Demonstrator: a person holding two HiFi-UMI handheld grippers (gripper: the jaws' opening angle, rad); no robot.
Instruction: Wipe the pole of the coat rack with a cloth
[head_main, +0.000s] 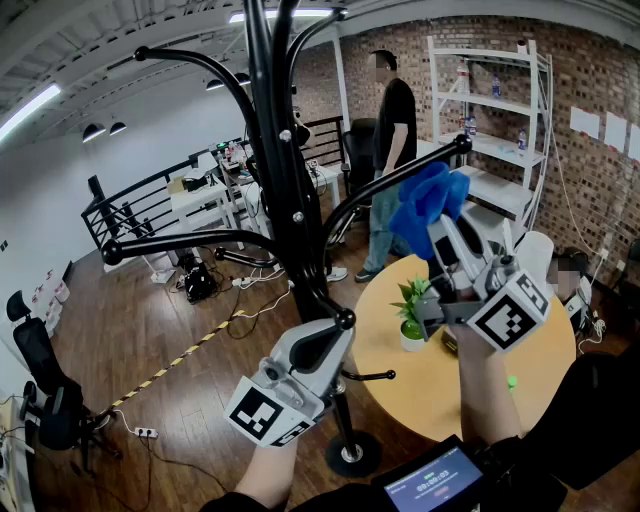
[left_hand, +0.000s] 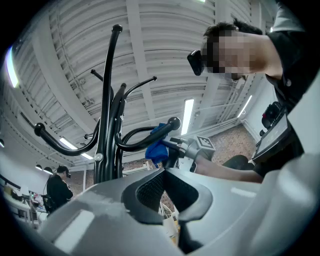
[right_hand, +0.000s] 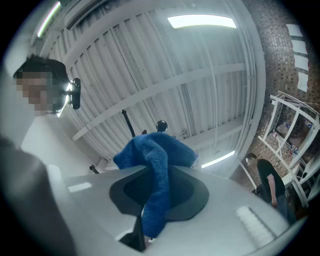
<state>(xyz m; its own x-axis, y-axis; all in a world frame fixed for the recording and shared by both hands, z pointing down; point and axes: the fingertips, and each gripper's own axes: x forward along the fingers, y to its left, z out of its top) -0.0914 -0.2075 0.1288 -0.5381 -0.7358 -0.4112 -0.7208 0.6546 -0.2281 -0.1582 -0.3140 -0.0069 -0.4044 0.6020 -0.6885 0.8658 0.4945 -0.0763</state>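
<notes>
1. Coat rack (head_main: 278, 150): black, with its pole running from top centre of the head view down to a round base (head_main: 352, 455) at bottom centre. Curved hook arms with ball ends branch off to the left and right. In the left gripper view the pole (left_hand: 106, 125) stands left of centre.
2. Round wooden table (head_main: 400, 385): right of the base, in the lower right of the head view.
3. White shelving unit (head_main: 497, 188): upper right, against a brick wall.
4. Left gripper (head_main: 322, 340): lower centre, just beside the pole and under a ball-ended hook. Its own view shows the jaws apart with nothing between the pads (left_hand: 165, 187); the pole lies to the left of the gap.
5. Right gripper (head_main: 440, 235): right of centre, above the table, pointing upward. Its jaws are clamped on the cloth (right_hand: 157, 192).
6. Blue cloth (head_main: 428, 205): bunched above the right jaws, at the right-hand hook arm and well apart from the pole. Contact with the arm cannot be confirmed. A strip hangs down between the pads (right_hand: 155, 160).
7. Small potted plant (head_main: 410, 310): on the table, just left of the right gripper
</notes>
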